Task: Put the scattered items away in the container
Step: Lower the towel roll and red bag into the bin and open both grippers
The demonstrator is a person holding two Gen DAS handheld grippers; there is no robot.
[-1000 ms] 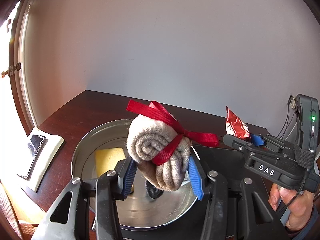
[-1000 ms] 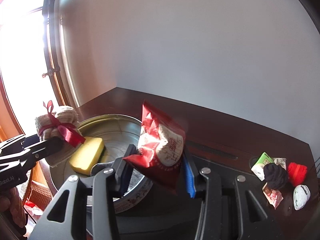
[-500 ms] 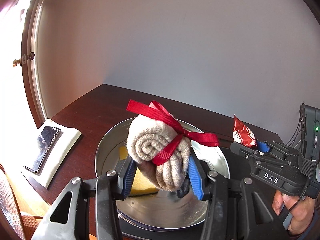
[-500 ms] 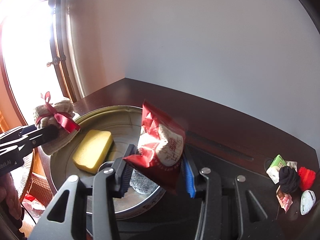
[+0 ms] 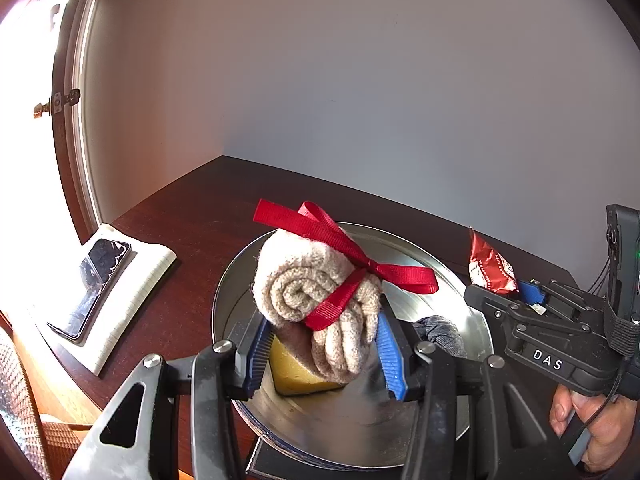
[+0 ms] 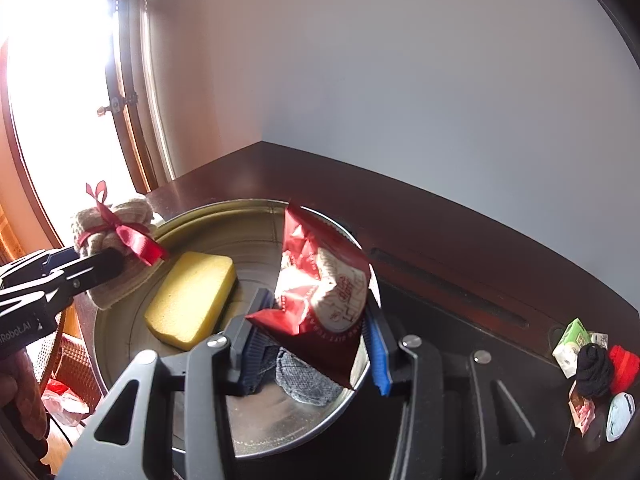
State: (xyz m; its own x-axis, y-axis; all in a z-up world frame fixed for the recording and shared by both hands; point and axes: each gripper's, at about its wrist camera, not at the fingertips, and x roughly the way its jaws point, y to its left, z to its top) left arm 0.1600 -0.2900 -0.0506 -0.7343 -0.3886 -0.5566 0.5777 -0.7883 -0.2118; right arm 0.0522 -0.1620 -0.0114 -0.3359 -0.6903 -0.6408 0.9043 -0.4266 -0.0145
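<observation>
The dark wooden table (image 5: 192, 216) runs into a corner under a plain pale wall, with a bright window frame at the left. On it stands the round metal container (image 6: 256, 216), a shallow tin with a raised rim, which sits partly on a black mat (image 6: 460, 320).

Inside the container lie a yellow sponge (image 6: 192, 296) toward the left wall and a grey-blue knitted item (image 6: 304, 376) on the floor nearer the cameras.

The left gripper (image 5: 320, 340) is closed on a rolled beige cloth (image 5: 316, 300) tied with a red ribbon (image 5: 360, 264); the blue pads press the roll from both sides, and the roll is carried above the container, over its near-left part (clear of the sponge below it).

The right gripper (image 6: 312, 332) is clamped on a red snack packet (image 6: 324, 288), which stands upright between the pads, above the container's right side. In the left wrist view the same packet (image 5: 490, 268) shows at the tip of the right gripper, with a hand (image 5: 592, 428) on the handle below.

At the table's left edge a lined notepad (image 5: 132, 300) carries a dark phone (image 5: 96, 284).

Far right on the table, well apart from the container, sits a small cluster: a green-and-white carton (image 6: 572, 344), a black bundle (image 6: 596, 372), a red item (image 6: 624, 364), a small reddish sachet (image 6: 582, 410) and a pale oval object (image 6: 620, 416), close together, some touching.
</observation>
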